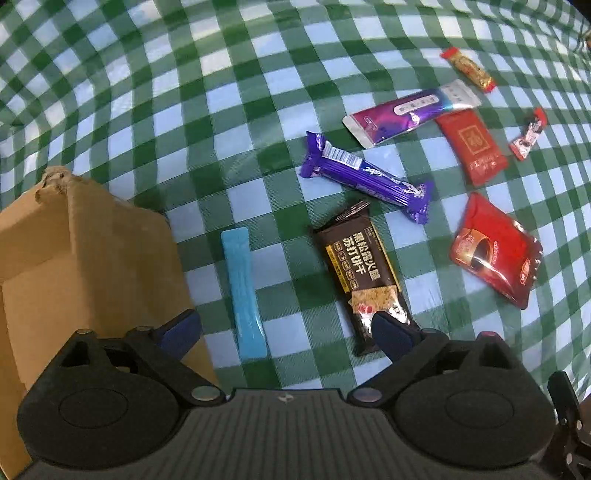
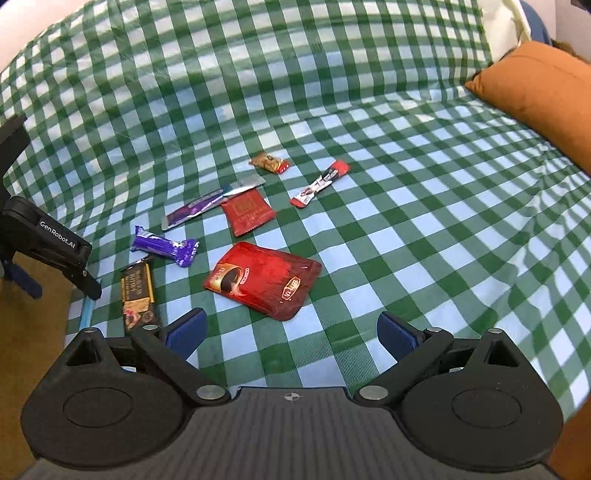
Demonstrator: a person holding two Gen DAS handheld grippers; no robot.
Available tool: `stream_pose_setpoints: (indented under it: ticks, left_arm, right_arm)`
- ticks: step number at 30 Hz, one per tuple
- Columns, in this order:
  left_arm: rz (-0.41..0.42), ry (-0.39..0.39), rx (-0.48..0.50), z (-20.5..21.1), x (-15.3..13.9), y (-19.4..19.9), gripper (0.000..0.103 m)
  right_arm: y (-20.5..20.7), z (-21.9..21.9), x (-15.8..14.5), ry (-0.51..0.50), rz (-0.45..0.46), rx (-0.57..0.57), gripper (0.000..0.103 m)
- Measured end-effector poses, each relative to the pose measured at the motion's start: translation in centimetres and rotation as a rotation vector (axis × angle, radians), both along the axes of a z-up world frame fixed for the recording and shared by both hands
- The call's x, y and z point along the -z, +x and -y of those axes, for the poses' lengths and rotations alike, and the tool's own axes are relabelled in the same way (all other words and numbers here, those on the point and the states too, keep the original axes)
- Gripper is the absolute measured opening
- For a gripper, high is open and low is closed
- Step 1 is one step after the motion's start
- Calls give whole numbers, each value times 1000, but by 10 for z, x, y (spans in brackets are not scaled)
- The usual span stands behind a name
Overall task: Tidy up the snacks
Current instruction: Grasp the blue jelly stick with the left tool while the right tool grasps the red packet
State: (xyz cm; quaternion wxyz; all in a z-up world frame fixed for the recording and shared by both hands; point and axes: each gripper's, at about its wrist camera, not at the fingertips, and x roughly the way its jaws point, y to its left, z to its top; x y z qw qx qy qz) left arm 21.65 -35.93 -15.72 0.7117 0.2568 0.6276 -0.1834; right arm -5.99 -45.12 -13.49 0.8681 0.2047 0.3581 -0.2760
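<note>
Here, both the left gripper [image 1: 286,328] and right gripper [image 2: 291,328] are held wide apart and empty above the green checked cloth [image 2: 369,229], probably so the long blue stick pack [image 1: 243,291] can be picked for the brown cardboard box [image 1: 74,258].

I see a green-and-white checked cloth [image 2: 369,110] spread over the whole surface in front of me, creased and rippled in places, with folds running across its far part. In my right wrist view, an orange-brown cushion [image 2: 543,99] lies at the far right, resting on the cloth's edge. Behind it, at the far right corner, there is something white [image 2: 502,22] and a strip of blue [image 2: 539,26]; I cannot tell what either is. In my left wrist view, the checked cloth [image 1: 166,92] fills the far and left parts of the scene, its squares warped by the lens.
</note>
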Motion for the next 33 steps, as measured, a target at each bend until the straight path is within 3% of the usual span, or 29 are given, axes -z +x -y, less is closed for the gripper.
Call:
stream_pose_setpoints:
  ticks: [2,5,6,9,15,20,28,33]
  left_arm:
    - [35,1,-12,5,2,1,98]
    - [-18,-16,-17,10,9,4,53]
    - [-43,-19,-41,9,13,5,51]
    - [7,15,-44,8,18,7,51]
    - [-6,50,-112,-10,39,29,48]
    - [-18,11,-145,-15,45,38,49]
    - [-6,-18,-130,-19,42,42,49]
    - [5,-23,-117,-21,39,35,50]
  right_arm:
    - [5,4,5,11,1,-1,99]
    - [8,8,10,24,11,5,99]
    - [8,9,11,30,13,7,99]
    - [7,11,13,35,21,5,99]
    - [7,24,16,7,30,11,99]
    - [19,41,24,-23,44,-21,99]
    - [70,48,51,-126,-10,-313,99]
    - [95,51,70,-76,-60,-445,101]
